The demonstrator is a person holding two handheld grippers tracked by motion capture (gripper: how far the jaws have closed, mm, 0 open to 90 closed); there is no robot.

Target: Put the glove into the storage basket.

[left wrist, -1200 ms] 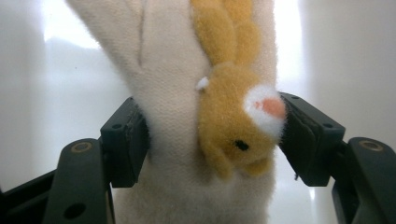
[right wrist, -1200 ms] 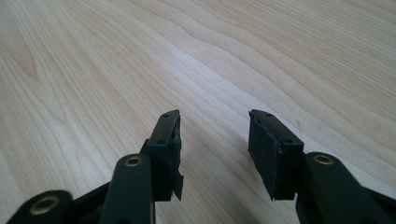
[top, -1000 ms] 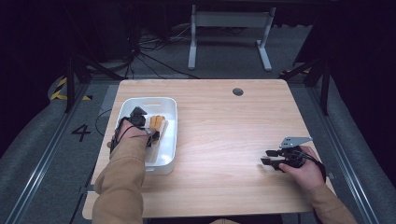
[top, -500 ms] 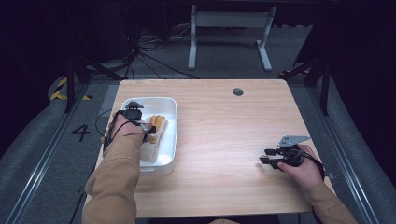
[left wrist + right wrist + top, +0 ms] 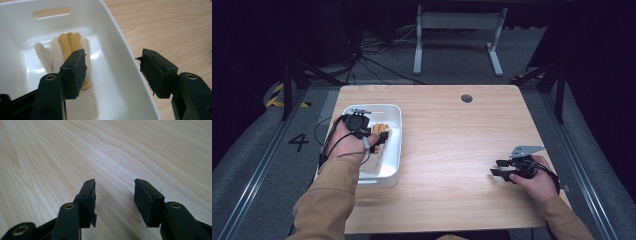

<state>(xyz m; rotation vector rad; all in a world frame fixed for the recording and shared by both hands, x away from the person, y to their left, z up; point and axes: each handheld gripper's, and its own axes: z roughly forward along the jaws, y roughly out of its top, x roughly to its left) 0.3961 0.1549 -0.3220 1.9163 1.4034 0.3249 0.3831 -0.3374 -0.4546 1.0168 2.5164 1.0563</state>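
Observation:
A white and yellow fabric glove (image 5: 67,41) lies flat on the floor of a white plastic tray (image 5: 120,75) at the table's left. My left gripper (image 5: 112,58) hangs above the tray, over its right wall. Its jaws stand apart with nothing between them, and they have just been closing a little. In the high view the left gripper (image 5: 374,141) hovers over the glove (image 5: 382,131) inside the tray (image 5: 398,120). My right gripper (image 5: 495,168) rests low at the table's front right. In its own view the right gripper (image 5: 115,187) is open over bare wood.
The wooden table (image 5: 452,130) has a round cable hole (image 5: 466,98) near its far edge. Dark floor with cables and a white desk frame (image 5: 457,35) lies beyond the table.
My left hand has lifted away from the tray floor and drawn slightly back, leaving the glove lying in the tray. The right hand has stayed put.

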